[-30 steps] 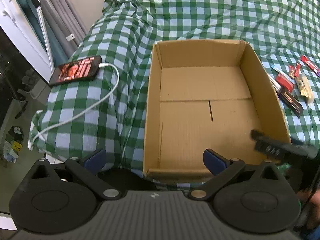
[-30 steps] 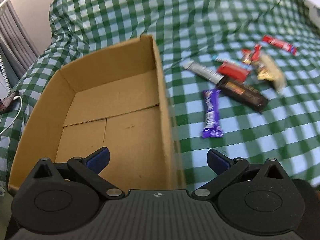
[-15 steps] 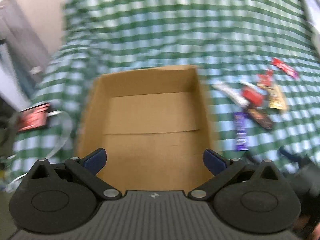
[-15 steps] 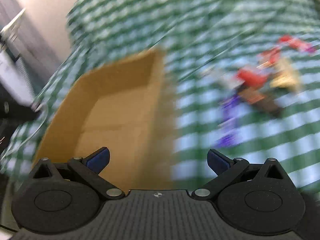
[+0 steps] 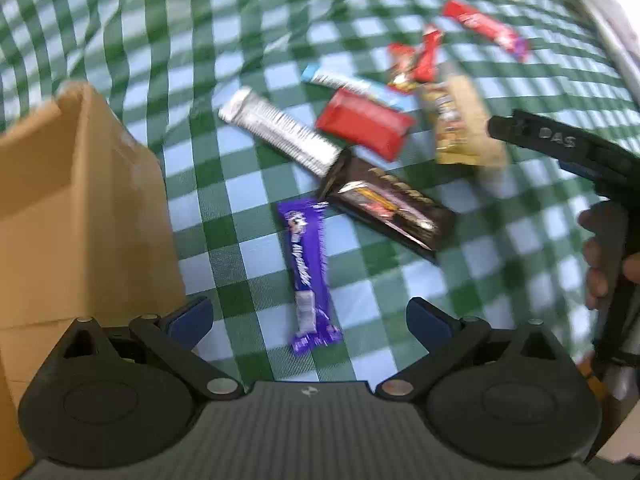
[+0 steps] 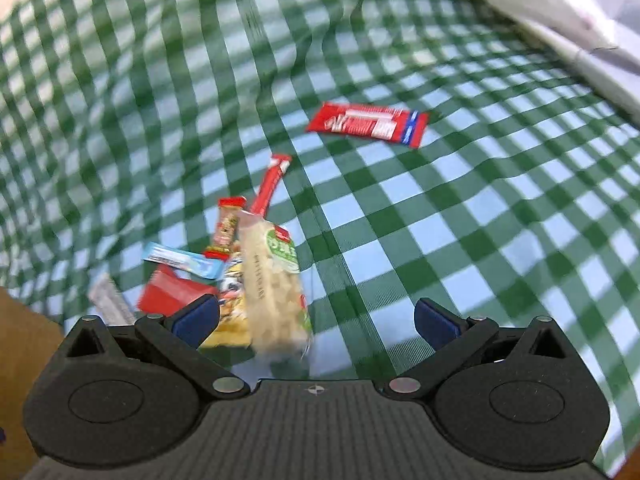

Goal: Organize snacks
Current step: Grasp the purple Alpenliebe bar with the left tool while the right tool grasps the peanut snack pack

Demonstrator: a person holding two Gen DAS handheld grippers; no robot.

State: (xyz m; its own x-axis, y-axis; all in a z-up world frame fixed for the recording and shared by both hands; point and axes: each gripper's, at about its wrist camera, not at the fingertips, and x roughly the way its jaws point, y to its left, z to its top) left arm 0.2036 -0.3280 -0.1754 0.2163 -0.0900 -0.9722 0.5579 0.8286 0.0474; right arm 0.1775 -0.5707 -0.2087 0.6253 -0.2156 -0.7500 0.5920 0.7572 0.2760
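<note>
Left wrist: left tool wide open, empty, over purple bar beside box. Right tool wide open, empty, above cracker pack. Risk: snacks overlap, so a pinch may drag neighbours; wrappers look slippery.

Surface is covered w/ a green-and-white checked cloth (creased, rumpled toward the far side); a white object, blurred, is seen at upper right.
</note>
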